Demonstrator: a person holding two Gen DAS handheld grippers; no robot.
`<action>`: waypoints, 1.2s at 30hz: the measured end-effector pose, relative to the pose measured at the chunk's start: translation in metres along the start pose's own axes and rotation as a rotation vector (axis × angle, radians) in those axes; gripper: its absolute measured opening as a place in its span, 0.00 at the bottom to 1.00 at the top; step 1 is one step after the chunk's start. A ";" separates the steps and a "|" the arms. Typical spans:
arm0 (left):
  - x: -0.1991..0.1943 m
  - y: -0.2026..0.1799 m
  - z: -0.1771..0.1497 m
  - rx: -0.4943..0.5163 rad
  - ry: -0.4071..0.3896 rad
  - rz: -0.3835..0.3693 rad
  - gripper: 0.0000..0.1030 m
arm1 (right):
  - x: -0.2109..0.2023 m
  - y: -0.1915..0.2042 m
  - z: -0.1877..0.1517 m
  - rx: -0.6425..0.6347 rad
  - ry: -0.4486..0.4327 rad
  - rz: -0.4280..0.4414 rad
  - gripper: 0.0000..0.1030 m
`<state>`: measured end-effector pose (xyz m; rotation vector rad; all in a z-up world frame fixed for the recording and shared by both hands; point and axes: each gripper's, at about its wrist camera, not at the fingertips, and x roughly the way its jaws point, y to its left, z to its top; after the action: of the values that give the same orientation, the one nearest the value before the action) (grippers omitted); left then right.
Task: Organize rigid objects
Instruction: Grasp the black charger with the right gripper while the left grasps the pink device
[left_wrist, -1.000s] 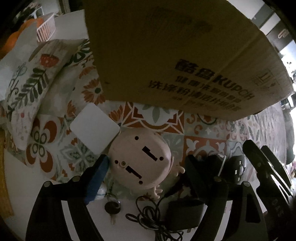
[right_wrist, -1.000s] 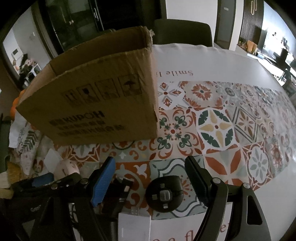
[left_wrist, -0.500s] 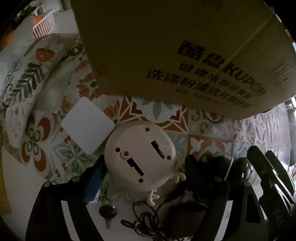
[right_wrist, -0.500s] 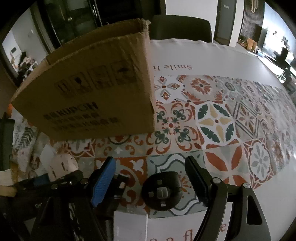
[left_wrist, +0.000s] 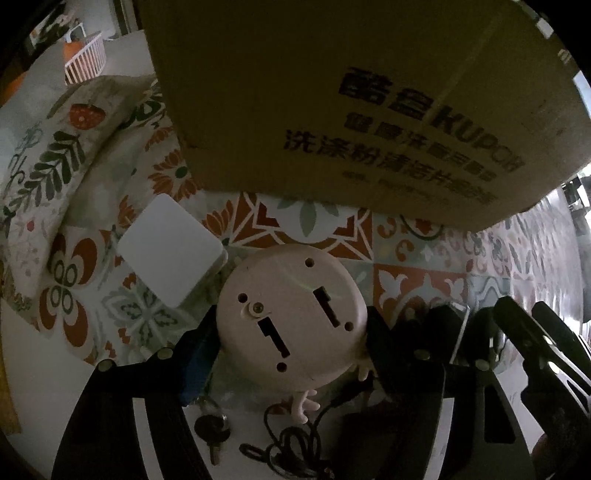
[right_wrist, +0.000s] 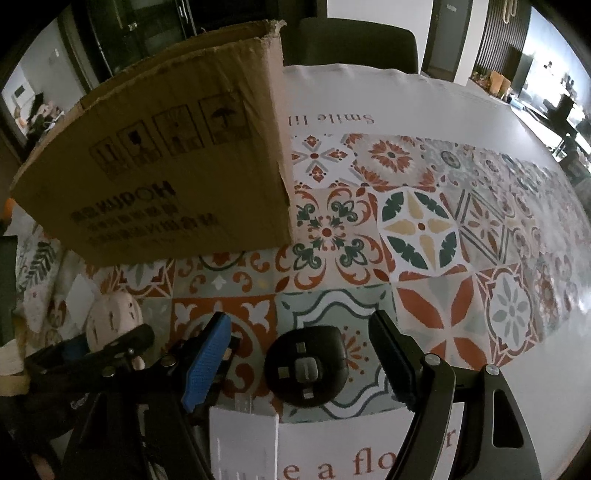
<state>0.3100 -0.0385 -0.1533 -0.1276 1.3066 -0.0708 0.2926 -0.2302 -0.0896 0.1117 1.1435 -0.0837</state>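
A round pink toy (left_wrist: 291, 317), underside up, sits between the fingers of my left gripper (left_wrist: 291, 350), which touch both its sides. It also shows in the right wrist view (right_wrist: 110, 317). A large cardboard box (left_wrist: 354, 96) stands just behind it on the patterned cloth; the right wrist view shows it (right_wrist: 166, 155) at upper left. My right gripper (right_wrist: 301, 365) is open around a round black device (right_wrist: 306, 369) lying on the cloth. Keys (left_wrist: 212, 428) and a black cable (left_wrist: 295, 443) lie below the toy.
A white flat box (left_wrist: 171, 251) lies left of the toy, beside a leaf-print cushion (left_wrist: 48, 177). A white basket (left_wrist: 86, 59) stands at the far left. A white carton (right_wrist: 243, 439) and black items (left_wrist: 450, 332) lie near the table's front edge.
My left gripper has moved forward onto the pink toy and closed its fingers against its sides. The box has come nearer. My right gripper has hardly moved around the black device.
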 end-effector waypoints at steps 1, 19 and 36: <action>-0.003 0.000 -0.001 0.006 -0.011 0.002 0.71 | 0.000 -0.001 -0.001 -0.001 0.003 0.003 0.75; -0.034 -0.005 -0.011 0.077 -0.081 0.050 0.71 | 0.025 -0.005 -0.018 0.011 0.126 0.077 0.74; -0.047 -0.011 -0.023 0.135 -0.104 0.049 0.71 | 0.024 -0.003 -0.033 0.008 0.096 0.068 0.55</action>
<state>0.2757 -0.0449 -0.1127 0.0156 1.1971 -0.1092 0.2723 -0.2291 -0.1247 0.1631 1.2344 -0.0224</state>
